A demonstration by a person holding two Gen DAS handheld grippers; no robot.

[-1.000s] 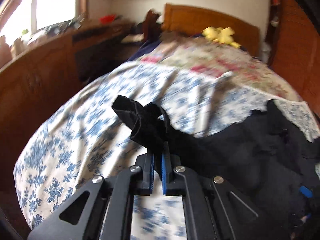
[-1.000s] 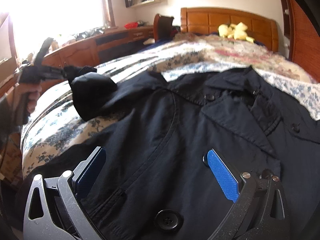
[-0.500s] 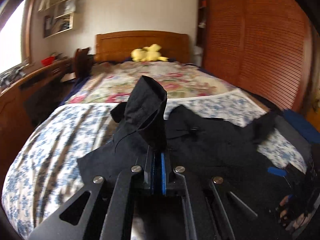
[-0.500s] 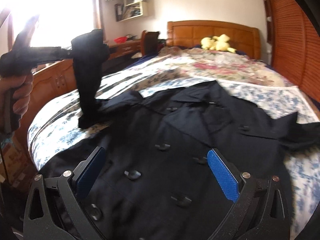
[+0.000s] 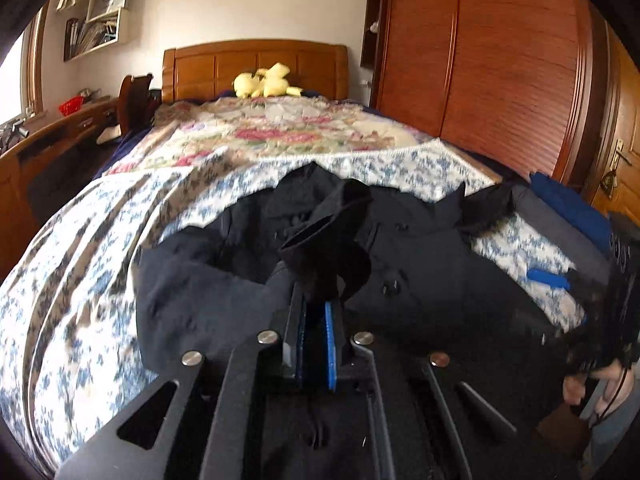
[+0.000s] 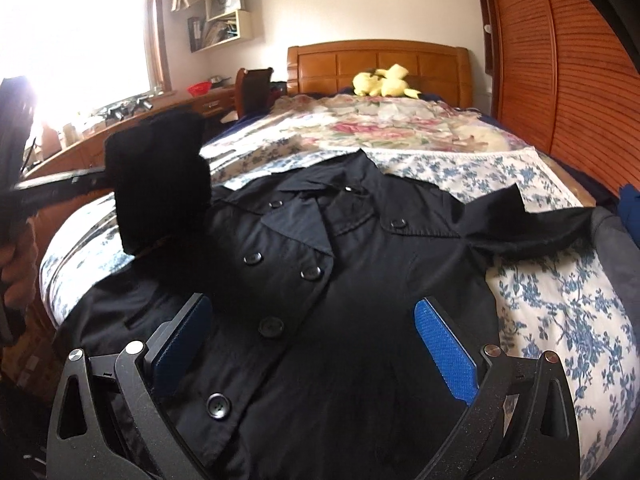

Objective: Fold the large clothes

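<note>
1. Big black coat [image 6: 360,288] is laid out front-up on the bed [image 6: 560,320], filling the middle and lower part of the right wrist view. Collar points toward the headboard [image 6: 376,60] at upper centre, and you can see two rows of dark buttons.
2. Left gripper [image 5: 320,300] sits bottom centre of its own view, and its jaws have just been opening a little, but the blue pads are nearly together with the coat's sleeve [image 5: 328,236] cuff pinched between them. The cuff stands up just above the jaws, over the coat's chest.
3. Same sleeve in the right wrist view is the dark lump at middle left [image 6: 160,184], lifted off the bed, with the left gripper coming in from the left edge.
4. Right gripper [image 6: 316,344] is at the bottom of its view, jaws wide apart with nothing between them, hanging above the coat's lower front.
5. The other sleeve [image 6: 528,228] lies flat out toward the right edge on the blue floral bedspread.
6. Yellow plush toy [image 6: 384,80] sits up by the headboard, wooden wardrobe [image 6: 560,60] fills the right side, and a wall shelf [image 6: 224,20] is upper left of centre.
</note>
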